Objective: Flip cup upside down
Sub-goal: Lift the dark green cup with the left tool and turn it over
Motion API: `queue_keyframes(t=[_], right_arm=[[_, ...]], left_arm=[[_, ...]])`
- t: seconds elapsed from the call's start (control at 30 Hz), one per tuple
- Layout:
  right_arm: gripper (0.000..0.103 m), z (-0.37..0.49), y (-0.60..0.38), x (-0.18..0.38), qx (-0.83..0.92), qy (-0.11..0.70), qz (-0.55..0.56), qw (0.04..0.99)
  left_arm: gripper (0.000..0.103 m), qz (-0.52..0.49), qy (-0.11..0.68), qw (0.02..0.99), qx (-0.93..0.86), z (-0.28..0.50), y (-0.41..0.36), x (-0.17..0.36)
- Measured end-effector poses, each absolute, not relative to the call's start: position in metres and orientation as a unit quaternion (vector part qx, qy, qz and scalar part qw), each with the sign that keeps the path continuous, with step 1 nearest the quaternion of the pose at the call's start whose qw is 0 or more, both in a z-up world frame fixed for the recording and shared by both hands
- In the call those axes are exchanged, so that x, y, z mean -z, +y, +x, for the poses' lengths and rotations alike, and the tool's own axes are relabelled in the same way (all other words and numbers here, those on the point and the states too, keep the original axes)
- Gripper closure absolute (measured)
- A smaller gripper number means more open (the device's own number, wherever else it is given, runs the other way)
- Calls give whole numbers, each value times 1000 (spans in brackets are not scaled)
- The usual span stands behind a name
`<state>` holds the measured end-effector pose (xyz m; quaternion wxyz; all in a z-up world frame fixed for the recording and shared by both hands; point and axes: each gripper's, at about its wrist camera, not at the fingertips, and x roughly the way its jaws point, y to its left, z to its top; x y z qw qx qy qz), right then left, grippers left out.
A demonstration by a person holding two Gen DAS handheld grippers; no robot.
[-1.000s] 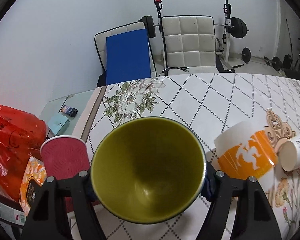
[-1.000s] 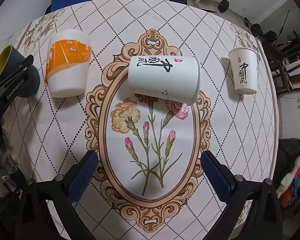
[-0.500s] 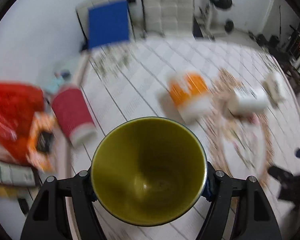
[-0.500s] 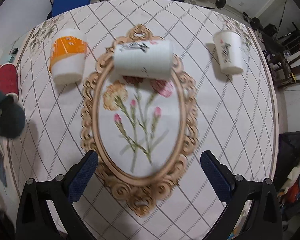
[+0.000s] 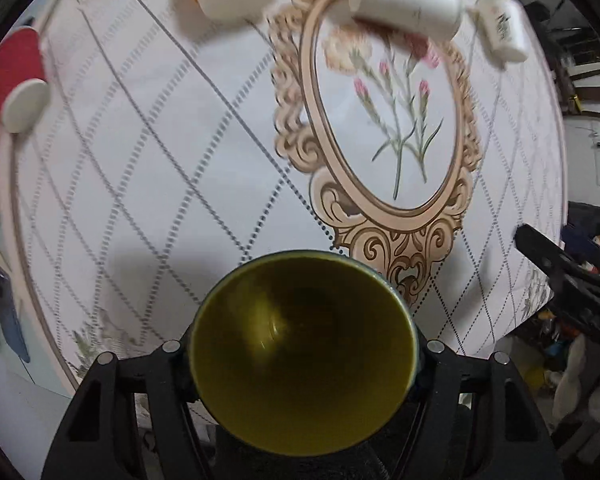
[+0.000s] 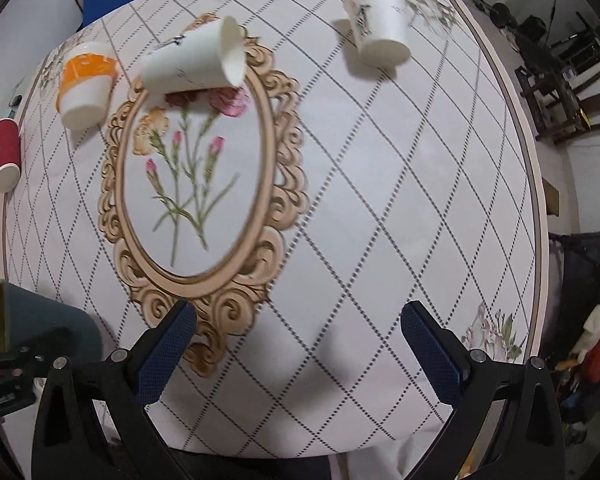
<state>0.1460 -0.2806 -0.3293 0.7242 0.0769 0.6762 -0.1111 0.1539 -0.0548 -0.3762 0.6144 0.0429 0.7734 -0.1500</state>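
My left gripper point(image 5: 300, 352) is shut on a dark blue cup with an olive-green inside point(image 5: 302, 354). Its mouth faces the camera and now points down at the table near the front edge. The same cup point(image 6: 48, 324) shows at the lower left of the right wrist view, held above the table. My right gripper point(image 6: 300, 344) is open and empty over the table's front part. It also shows at the right edge of the left wrist view point(image 5: 560, 264).
On the patterned tablecloth point(image 6: 380, 200) a white cup lies on its side point(image 6: 192, 60). An orange-and-white cup point(image 6: 86, 84), a white printed cup point(image 6: 380, 24) and a red cup point(image 6: 2, 154) stand upside down. Chairs stand beyond the table.
My left gripper has tipped forward with the cup, from facing the far wall to looking down at the table. My right gripper has pulled back and turned right.
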Motion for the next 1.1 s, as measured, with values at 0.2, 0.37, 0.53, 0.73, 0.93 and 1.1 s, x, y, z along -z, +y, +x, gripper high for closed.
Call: queue_keyframes(t=[0.2, 0.37, 0.53, 0.73, 0.93, 1.1], right_arm=[[0, 140, -294, 334, 120, 678, 76, 721], [0, 142, -301, 335, 125, 677, 79, 721], [0, 145, -305, 337, 130, 677, 82, 720], [0, 150, -306, 340, 131, 679, 84, 718], [0, 153, -311, 341, 133, 680, 89, 716], [0, 154, -314, 343, 135, 680, 91, 715]], left_arm=[[36, 41, 803, 579, 134, 173, -75, 409], [36, 50, 799, 587, 120, 192, -87, 417], [36, 66, 796, 591, 111, 195, -99, 428], [36, 93, 797, 588, 99, 189, -117, 438], [35, 85, 799, 589, 85, 180, -120, 445], [35, 80, 800, 589, 85, 183, -106, 437]])
